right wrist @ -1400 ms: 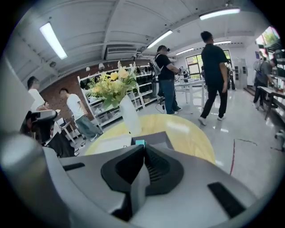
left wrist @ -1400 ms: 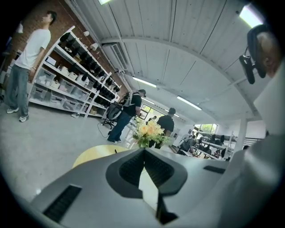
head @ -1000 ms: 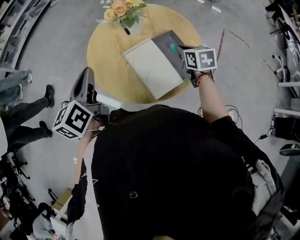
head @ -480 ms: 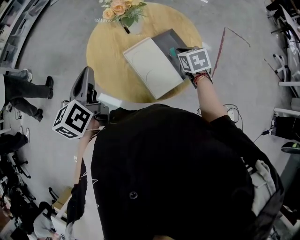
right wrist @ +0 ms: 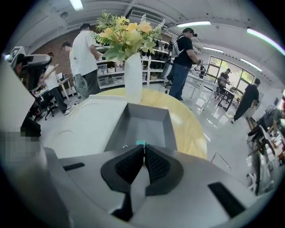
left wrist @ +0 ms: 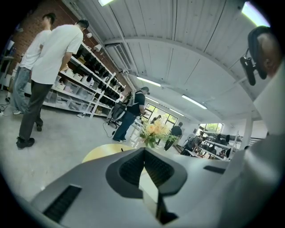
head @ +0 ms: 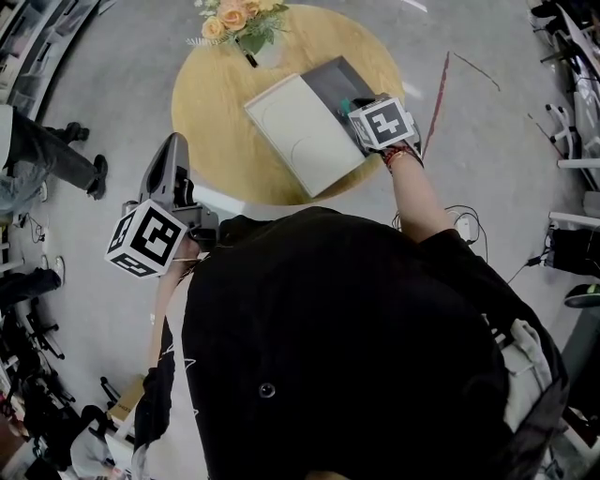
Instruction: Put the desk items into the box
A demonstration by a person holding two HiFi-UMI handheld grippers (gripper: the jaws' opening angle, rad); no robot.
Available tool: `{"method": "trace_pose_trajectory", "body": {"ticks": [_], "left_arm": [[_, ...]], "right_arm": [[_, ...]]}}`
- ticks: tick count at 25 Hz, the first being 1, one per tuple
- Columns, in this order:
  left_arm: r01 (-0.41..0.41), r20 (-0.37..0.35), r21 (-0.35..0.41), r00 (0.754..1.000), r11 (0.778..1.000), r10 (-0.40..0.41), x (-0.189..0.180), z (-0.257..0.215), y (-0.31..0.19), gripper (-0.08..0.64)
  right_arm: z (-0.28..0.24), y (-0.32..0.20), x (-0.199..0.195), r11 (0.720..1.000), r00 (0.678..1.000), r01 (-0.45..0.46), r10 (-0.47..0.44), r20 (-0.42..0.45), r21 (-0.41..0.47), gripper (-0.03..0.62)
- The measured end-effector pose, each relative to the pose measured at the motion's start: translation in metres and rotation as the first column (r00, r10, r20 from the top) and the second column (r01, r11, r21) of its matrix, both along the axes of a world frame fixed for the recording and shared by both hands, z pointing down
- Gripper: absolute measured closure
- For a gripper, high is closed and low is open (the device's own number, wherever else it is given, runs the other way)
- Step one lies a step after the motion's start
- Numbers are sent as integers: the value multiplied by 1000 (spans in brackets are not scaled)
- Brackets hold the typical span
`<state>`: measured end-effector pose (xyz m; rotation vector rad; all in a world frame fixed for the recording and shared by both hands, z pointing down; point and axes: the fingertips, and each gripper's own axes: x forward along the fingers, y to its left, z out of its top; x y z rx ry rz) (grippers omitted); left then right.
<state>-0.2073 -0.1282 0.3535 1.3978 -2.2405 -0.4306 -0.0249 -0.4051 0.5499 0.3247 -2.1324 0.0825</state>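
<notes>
A grey box (head: 330, 80) lies open on the round wooden table (head: 211, 112), its white lid (head: 300, 131) flat beside it. My right gripper (head: 349, 105) hangs over the box, shut on a small teal item (right wrist: 140, 143) that pokes out past the fingertips above the bare grey box floor (right wrist: 143, 124). My left gripper (head: 175, 141) is held off the table's left edge; in the left gripper view its jaws (left wrist: 143, 152) are shut with nothing in them. A black pen (head: 250, 59) lies by the vase.
A white vase of yellow flowers (head: 242, 19) stands at the table's far edge, just behind the box (right wrist: 132, 78). Several people stand or walk on the grey floor (head: 84, 84) to the left, near shelving (left wrist: 89, 89).
My right gripper has drifted a little left and nearer over the box, still gripping the teal item. The left gripper has stayed put. People at the left have walked on.
</notes>
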Motion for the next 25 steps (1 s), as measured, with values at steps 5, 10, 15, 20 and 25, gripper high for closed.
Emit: {"method": "trace_pose_trajectory", "body": {"ticks": [5,10,15,20,25], "left_arm": [[4,-2,-1,1000,1000,-4,0,2,2,549],[9,0,4,1000,1000,-9,-1,1,5,549],[9,-2,8,1000,1000,-9,-2,3,6,549],[12,1,12,1000,1000,-12,-2,1,8,549],[14,0,18,1000,1000,-14,-1,1,12,549]], "right_arm": [[1,0,-1,999,1000,20,-19,-22,34,577],[1,9,-8,999,999,46,-46,-5,18,572],[5,8,-7,998,998,52,-52,-28,33,566],[5,9,-7,997,997,69,-67,-36,43,555],[7,13,-6,996,996,86,-85,-36,36,552]]}}
